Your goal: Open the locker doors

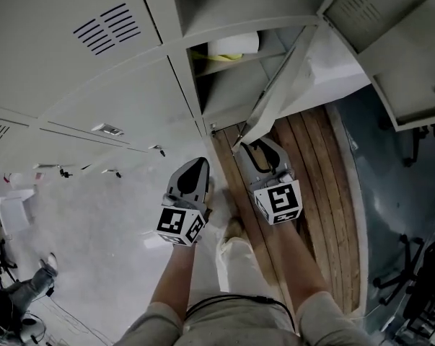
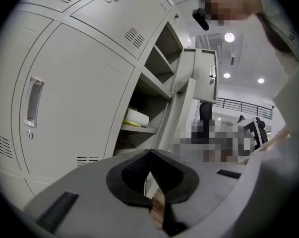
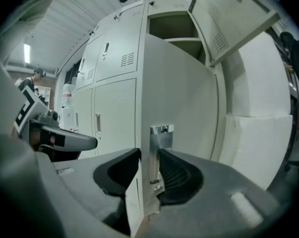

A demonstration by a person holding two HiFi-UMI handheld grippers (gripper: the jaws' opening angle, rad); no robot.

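**Right gripper clamped on the free edge of the open lower locker door**

Its own view showed the jaws closed on the door at the metal latch plate. The head view gave only the door swung out over the wooden flooring. The left gripper hung just beside it, jaws together on nothing, and its view looked into the open compartment at a white roll on a shelf.

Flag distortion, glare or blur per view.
Head view: locker fronts bow from the wide lens, and the floor at lower left is washed out. Left gripper view: round dark vignette, strong fisheye, ceiling lights flare. Right gripper view: same vignette, locker door evenly lit, its edge sharp between the jaws.
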